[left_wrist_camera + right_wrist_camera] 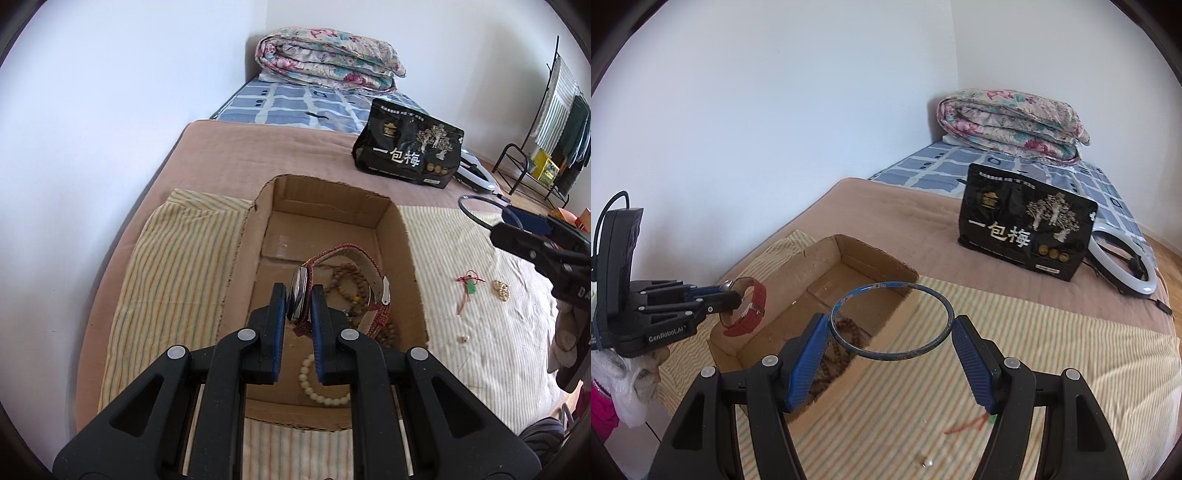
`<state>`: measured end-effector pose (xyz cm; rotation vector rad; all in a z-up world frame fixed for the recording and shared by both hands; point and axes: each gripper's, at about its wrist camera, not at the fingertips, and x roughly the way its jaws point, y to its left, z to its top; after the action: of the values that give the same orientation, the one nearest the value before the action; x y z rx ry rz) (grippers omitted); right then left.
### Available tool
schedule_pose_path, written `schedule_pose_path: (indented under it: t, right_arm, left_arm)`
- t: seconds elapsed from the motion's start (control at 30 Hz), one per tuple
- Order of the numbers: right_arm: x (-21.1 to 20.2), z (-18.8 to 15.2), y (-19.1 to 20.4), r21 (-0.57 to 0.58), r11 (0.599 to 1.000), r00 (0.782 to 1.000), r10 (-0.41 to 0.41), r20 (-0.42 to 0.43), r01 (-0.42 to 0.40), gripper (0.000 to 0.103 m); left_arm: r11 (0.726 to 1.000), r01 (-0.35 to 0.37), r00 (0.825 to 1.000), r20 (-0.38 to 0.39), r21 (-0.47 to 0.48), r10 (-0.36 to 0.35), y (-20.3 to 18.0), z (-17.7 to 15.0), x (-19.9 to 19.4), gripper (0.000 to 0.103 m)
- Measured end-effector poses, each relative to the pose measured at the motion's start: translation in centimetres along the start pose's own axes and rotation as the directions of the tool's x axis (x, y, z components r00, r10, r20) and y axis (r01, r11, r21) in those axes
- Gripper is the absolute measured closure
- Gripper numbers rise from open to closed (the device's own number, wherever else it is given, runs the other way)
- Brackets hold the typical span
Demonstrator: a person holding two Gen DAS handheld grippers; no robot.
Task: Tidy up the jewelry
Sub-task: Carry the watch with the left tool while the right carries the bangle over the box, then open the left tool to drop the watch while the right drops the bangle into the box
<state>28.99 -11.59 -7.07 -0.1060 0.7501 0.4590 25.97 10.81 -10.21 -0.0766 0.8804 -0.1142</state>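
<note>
An open cardboard box (410, 258) lies on a striped cloth on the bed; it also shows in the right wrist view (820, 254). My left gripper (298, 295) is shut on a watch (300, 297) with a red woven strap, held above the box; the watch also shows in the right wrist view (750, 310). Brown bead strings (351, 288) and a pale bead bracelet (317, 387) lie in the box. My right gripper (891, 328) is shut on a thin blue bangle (923, 291), held right of the box. A red-and-green charm (468, 286), a pearl cluster (501, 290) and a small bead (464, 338) lie on the cloth.
A black snack bag (406, 147) stands behind the box beside a white ring light (1123, 258). A folded floral quilt (325, 62) lies at the bed's far end. A white wall runs along the left. A clothes rack (546, 122) stands at the right.
</note>
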Motion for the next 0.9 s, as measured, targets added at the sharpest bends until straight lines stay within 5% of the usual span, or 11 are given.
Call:
schedule_pose_path:
  t: [0.9]
  right_arm:
    - [10.3, 1.8, 2.8, -0.016, 0.998, 0.996, 0.052, -0.077, -0.054, 0.032]
  left_arm:
    - [1.0, 0.015, 0.999, -0.032, -0.009, -0.015, 1.2, -0.7, 2.8, 0.092]
